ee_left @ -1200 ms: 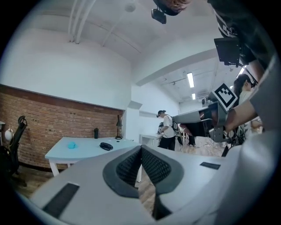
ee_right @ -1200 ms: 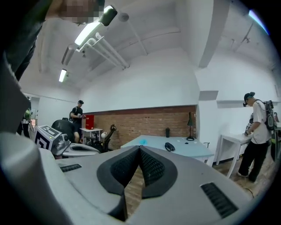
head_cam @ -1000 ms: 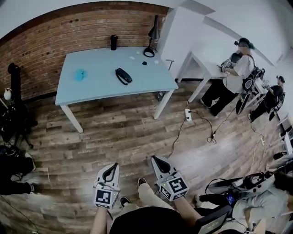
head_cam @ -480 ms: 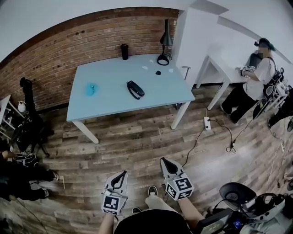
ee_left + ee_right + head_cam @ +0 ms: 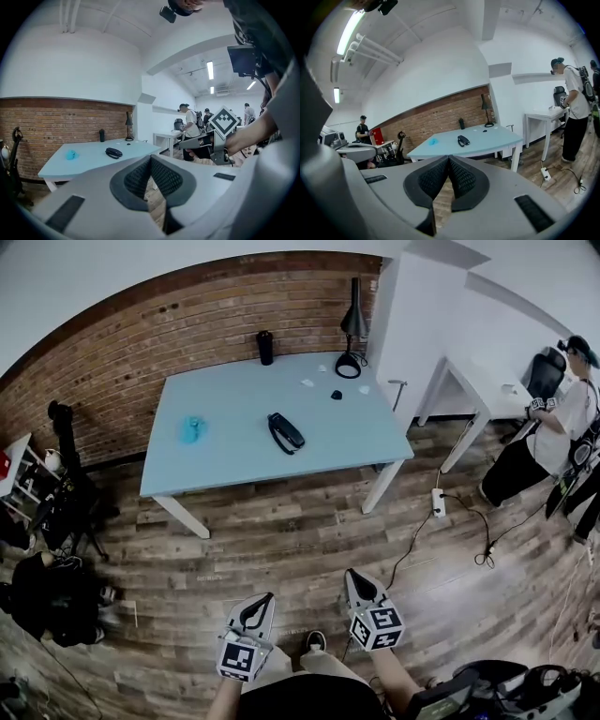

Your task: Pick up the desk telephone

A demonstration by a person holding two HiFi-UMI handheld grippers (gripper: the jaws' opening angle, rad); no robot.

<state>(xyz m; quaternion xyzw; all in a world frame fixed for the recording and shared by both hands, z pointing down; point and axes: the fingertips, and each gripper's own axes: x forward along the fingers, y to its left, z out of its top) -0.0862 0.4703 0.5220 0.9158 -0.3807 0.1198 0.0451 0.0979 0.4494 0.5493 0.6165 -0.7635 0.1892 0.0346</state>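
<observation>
The black desk telephone [image 5: 285, 432] lies near the middle of a pale blue table [image 5: 234, 460] against the brick wall. It also shows small in the left gripper view, telephone [image 5: 113, 152], and in the right gripper view, telephone [image 5: 463, 140]. My left gripper [image 5: 258, 605] and right gripper [image 5: 356, 582] hang low over the wooden floor, well short of the table, both pointing toward it. Both pairs of jaws are shut with nothing between them.
On the table stand a black bottle [image 5: 265, 347], a black desk lamp [image 5: 352, 329], a light blue object [image 5: 191, 428] and small bits. A power strip [image 5: 437, 502] with cables lies on the floor at right. A person [image 5: 548, 432] stands by a white desk. Bags sit at left.
The table and telephone have come nearer and shifted right in the head view. Both grippers moved forward with me; the right one rolled and sank a little.
</observation>
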